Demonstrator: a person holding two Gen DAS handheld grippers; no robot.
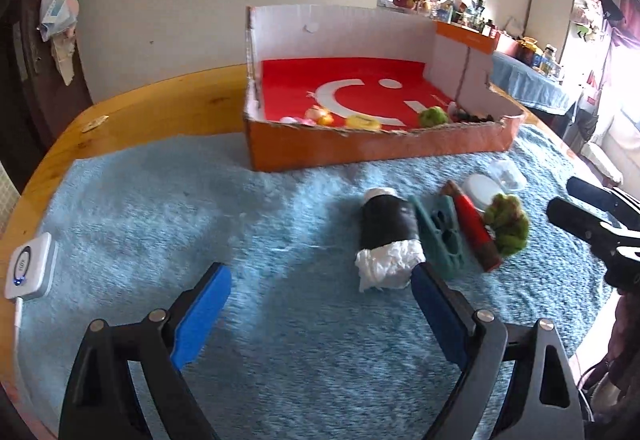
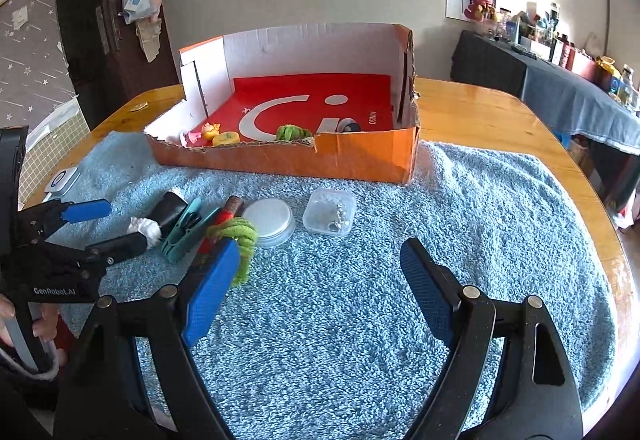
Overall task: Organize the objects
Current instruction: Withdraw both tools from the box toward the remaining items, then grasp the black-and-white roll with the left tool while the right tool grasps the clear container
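Wooden table [image 2: 480,108], pale blue terry towel [image 2: 360,300] spread over most of it. At the far edge of the towel: shallow orange cardboard box with a red liner [image 2: 300,104], front wall torn low. Inside, along the near wall: a small pink-and-yellow toy figure [image 2: 210,131], a flat yellow disc [image 2: 226,138], a green knitted ring [image 2: 292,132], a small dark round item [image 2: 351,127] (too small to identify).

Loose objects lie in a tight row on the towel in front of the box. From the left: black cylinder with white paper stuffed in its end [image 1: 386,240], lying on its side; teal plastic clip [image 1: 440,236] touching it; red-and-brown stick [image 1: 474,228]; green fuzzy looped cord [image 2: 236,236]; round silver tin [image 2: 270,220]; clear square plastic case holding small metal bits [image 2: 330,212], just beside the tin.

Left gripper [image 1: 320,286], blue pads, jaws spread wide, nothing between them; its right finger tip sits just beside the cylinder's paper end. Right gripper [image 2: 316,264], jaws also wide apart and empty; its left finger [image 2: 212,280] overlaps the green cord in the right wrist view, contact cannot be told.

A small white square device [image 1: 30,266] sits at the towel's left edge.
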